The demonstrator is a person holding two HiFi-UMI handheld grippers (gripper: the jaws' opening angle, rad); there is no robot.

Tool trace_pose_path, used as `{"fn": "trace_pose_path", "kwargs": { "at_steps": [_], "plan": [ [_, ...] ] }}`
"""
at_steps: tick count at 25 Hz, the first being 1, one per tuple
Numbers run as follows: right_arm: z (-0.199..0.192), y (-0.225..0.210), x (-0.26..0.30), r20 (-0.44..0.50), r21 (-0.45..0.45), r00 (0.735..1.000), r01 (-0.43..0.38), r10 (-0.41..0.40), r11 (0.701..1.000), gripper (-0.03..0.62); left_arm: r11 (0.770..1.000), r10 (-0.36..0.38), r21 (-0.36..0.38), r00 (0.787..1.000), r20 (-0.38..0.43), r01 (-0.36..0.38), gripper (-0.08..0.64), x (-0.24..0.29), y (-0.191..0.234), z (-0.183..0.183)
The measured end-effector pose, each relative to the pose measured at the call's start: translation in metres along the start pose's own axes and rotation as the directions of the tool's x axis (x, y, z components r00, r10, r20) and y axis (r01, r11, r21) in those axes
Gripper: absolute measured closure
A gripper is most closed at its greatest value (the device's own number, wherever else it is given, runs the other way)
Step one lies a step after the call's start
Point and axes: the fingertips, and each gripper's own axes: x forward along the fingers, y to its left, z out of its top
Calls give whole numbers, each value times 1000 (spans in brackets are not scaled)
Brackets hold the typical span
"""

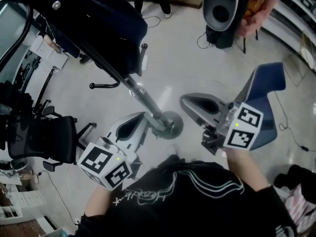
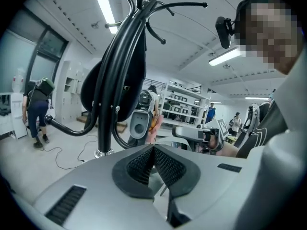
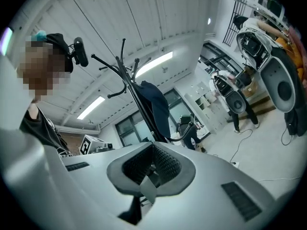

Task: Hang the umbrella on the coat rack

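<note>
The black coat rack (image 1: pixel 143 98) leans across the head view from the top left down to its round base (image 1: pixel 170 125). A dark navy umbrella (image 1: pixel 98 14) hangs folded against the pole near the rack's top. My left gripper (image 1: pixel 140 116) is just left of the base, shut and empty. My right gripper (image 1: pixel 185 100) is just right of the base, its jaws also together and holding nothing. In the left gripper view the rack (image 2: pixel 108 95) and the umbrella (image 2: pixel 132 66) rise close ahead. In the right gripper view the rack (image 3: pixel 129 78) and the umbrella (image 3: pixel 157 104) stand farther off.
A black office chair (image 1: pixel 44 137) stands at the left and a blue chair (image 1: pixel 266 95) at the right. A grey and black machine (image 1: pixel 220 9) sits at the back, with cables on the floor. A person (image 2: pixel 36 111) and shelves (image 2: pixel 184 104) are far behind.
</note>
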Motion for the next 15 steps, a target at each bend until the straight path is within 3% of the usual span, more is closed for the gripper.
{"fn": "trace_pose_path", "kwargs": {
  "at_steps": [4,9,15],
  "plan": [
    [1,-10,-3,-48,27,997,-62,63,998,578,996,94,3,995,24,-94,563,2,-8,7],
    [7,-14,-13,-87,36,988,-126,128,991,579,972,236,-16,971,29,-236,563,1,-7,9],
    [6,-20,-15,-88,72,980,-172,178,983,578,946,325,-22,946,9,-324,563,3,2,9]
  ]
}}
